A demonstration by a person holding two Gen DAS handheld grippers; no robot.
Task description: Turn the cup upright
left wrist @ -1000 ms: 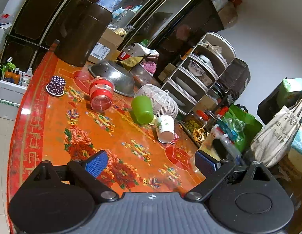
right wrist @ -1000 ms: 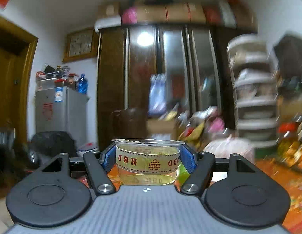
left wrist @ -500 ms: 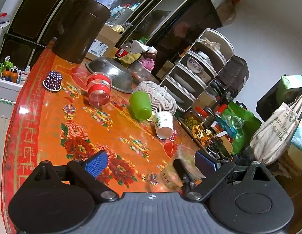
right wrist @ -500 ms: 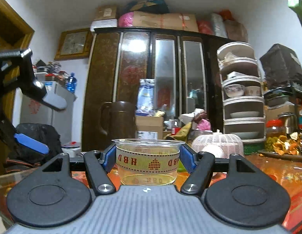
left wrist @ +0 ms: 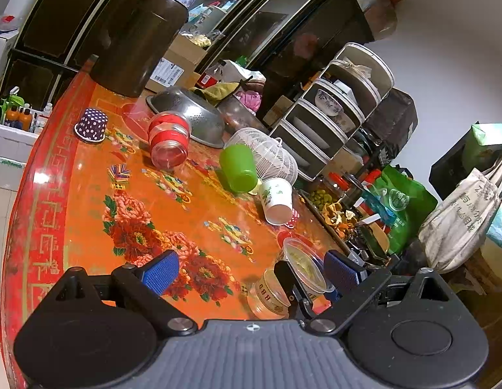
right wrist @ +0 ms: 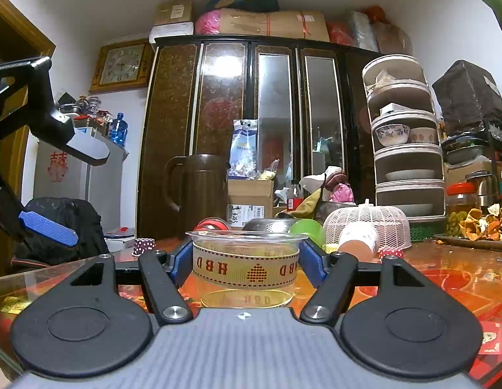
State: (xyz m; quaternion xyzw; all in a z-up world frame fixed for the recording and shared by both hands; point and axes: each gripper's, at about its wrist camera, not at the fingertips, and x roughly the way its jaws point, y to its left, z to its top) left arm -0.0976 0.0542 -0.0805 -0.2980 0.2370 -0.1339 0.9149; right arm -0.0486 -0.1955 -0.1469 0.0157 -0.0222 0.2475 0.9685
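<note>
Right wrist view, up close: right gripper [right wrist: 246, 259] shut tight on a clear cup [right wrist: 246, 269], one blue pad [right wrist: 181, 261] pressed on each side. Cup with its mouth up, a yellow band with "HBD" around it, base low over the orange table [right wrist: 445, 278]. Hard to tell if touching the table or not.

Off to the left in the same view: left gripper [right wrist: 46, 227], held up in the air, fingers wide apart, nothing between them.

Left wrist view, near: blue pads [left wrist: 161, 270] spread wide over the red flowers on the table [left wrist: 88, 194]. Just past them, on the right, the same clear cup [left wrist: 276, 295] in the black fingers of the right gripper [left wrist: 289, 278].

A bit farther: white paper cup [left wrist: 276, 201] lying on its side. Right behind it, green cup [left wrist: 239, 168], lying down too, next to a white mesh cover [left wrist: 270, 155].

Farther left: clear cup with red bands [left wrist: 168, 142], tipped over. Beyond it, a shiny metal strainer bowl [left wrist: 192, 113]. Near the left edge, a purple dotted cup [left wrist: 90, 124], upside down.

Far end of the table: big brown jug [left wrist: 137, 39].
</note>
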